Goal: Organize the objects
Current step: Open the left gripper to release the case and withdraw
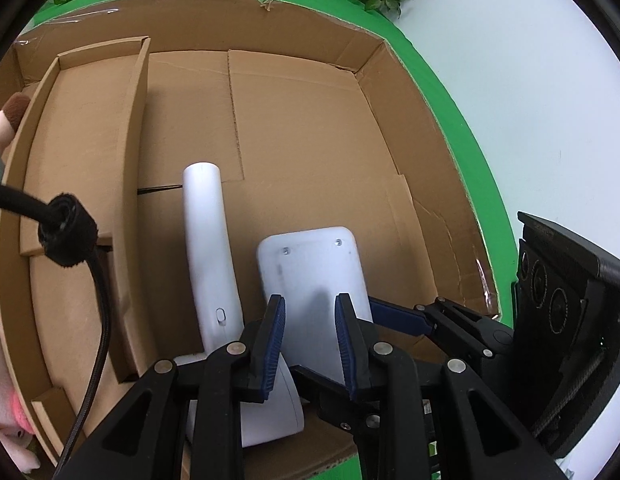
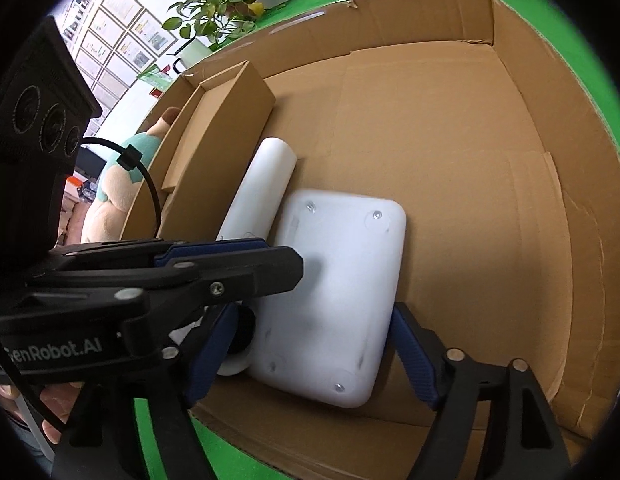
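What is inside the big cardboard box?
In the box lie a white slab, a white handle beside it and a smaller cardboard tray. Both grippers hide the handle's near end.

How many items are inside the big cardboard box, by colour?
White: 2 — the white curved plastic handle-shaped device and the white flat rounded-rectangle plastic base, lying side by side.
Brown: 1 — the smaller brown open cardboard tray along the box's left wall.
Total: 3
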Demonstrator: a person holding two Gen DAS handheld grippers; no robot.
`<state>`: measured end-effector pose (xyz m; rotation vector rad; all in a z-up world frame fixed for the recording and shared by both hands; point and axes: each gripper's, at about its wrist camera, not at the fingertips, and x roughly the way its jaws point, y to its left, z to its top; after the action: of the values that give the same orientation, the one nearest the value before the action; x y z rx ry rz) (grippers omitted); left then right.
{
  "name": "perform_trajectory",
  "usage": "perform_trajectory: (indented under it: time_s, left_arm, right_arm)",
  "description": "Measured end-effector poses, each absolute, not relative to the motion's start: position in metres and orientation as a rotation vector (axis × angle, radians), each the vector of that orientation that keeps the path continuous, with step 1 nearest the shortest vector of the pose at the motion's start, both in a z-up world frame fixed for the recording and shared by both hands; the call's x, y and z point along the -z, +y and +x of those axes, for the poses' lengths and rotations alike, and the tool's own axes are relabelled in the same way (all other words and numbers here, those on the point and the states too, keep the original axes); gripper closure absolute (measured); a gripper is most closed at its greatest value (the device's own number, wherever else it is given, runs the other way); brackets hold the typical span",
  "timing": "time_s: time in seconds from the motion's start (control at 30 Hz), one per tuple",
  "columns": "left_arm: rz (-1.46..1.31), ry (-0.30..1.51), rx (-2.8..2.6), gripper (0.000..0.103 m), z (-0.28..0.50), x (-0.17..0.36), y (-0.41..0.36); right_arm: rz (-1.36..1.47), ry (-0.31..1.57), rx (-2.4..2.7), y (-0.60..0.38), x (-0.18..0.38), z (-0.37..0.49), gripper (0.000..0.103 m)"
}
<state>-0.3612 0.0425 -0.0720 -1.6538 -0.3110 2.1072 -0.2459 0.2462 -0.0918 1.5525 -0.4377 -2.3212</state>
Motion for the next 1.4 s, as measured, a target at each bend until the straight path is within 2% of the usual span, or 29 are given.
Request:
perform_trajectory:
  time_s: [0.13,0.23,0.67,0.83,0.97,1.0,1.2,1.4]
  left_arm:
    - [-1.645,-0.297,-2.118,0.079,-0.358,0.067,0.04]
    - [-1.642,-0.281,-2.151,0.07,-0.354,0.064,0.034]
    - [-1.594,-0.331,-2.169,0.068,-0.34,0.056,0.013]
    - [-1.593,-0.339,-2.185,0.06,-0.333,0.054,0.009]
    - [-1.597,-0.347,-2.18,0.06,-0.331,0.054,0.008]
    - [-1.598,-0.345,-2.182,0.06,-0.33,0.054,0.009]
    - [-1.595,-0.353,-2.183,0.06,-0.328,0.054,0.008]
    - [-1.606,-0.338,-2.194,0.06,-0.332,0.055,0.014]
  right_arm:
    - [1.545,-0.439,2.317,0.244,0.09,-0.246,0.022]
    - [1.542,-0.435,2.328,0.24,0.09,-0.25,0.022]
    - [1.541,-0.471,2.307,0.242,0.088,-0.253,0.022]
    - [1.529,-0.389,2.349,0.244,0.079,-0.252,0.021]
    - [1.535,-0.349,2.395,0.249,0.078,-0.254,0.022]
    - [1.533,-0.358,2.406,0.252,0.078,-0.255,0.024]
    - [1.547,-0.371,2.372,0.254,0.086,-0.258,0.062]
    - [1.53,-0.353,2.354,0.246,0.086,-0.258,0.064]
